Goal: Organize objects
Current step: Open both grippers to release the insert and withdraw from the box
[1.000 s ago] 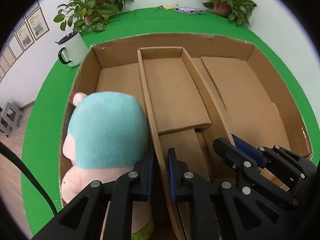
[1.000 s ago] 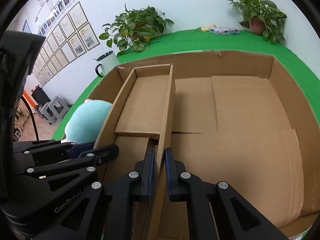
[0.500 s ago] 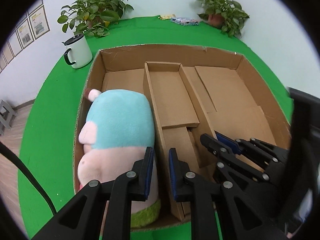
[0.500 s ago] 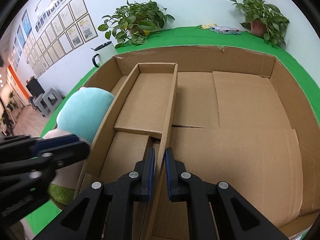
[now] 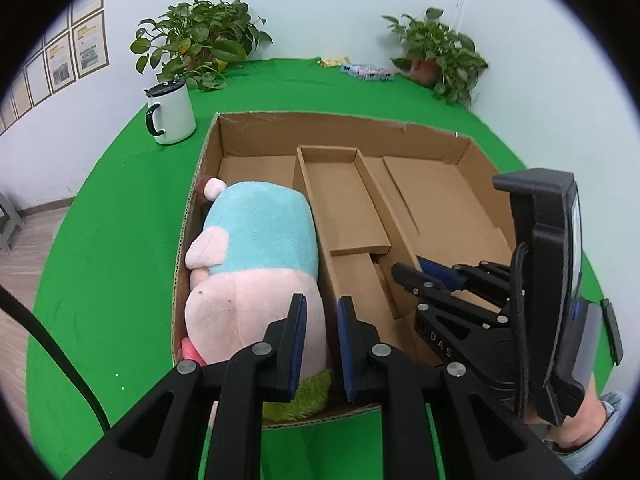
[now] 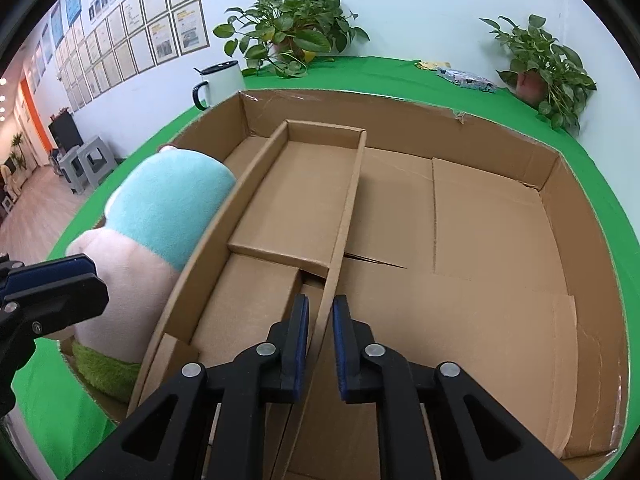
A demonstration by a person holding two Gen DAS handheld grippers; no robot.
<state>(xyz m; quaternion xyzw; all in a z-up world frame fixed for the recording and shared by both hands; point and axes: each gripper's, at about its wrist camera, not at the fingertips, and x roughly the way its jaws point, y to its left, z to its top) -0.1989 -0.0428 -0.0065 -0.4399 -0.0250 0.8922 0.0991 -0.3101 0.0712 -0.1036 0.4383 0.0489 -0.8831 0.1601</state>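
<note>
Both grippers have just eased open, the left gripper (image 5: pixel 322 320) clear of the plush toy (image 5: pixel 256 264), the right gripper (image 6: pixel 320 320) loosely straddling the cardboard divider (image 6: pixel 344 240) it positioned, gripping nothing.

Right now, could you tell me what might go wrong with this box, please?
1. The right gripper has just been opening with the insert wall between its jaws; pulling away askew could snag it and shift the insert.
2. The left gripper, also just opened, with nothing between its jaws, hangs near the plush toy, which bulges against the insert and might push it sideways.
</note>
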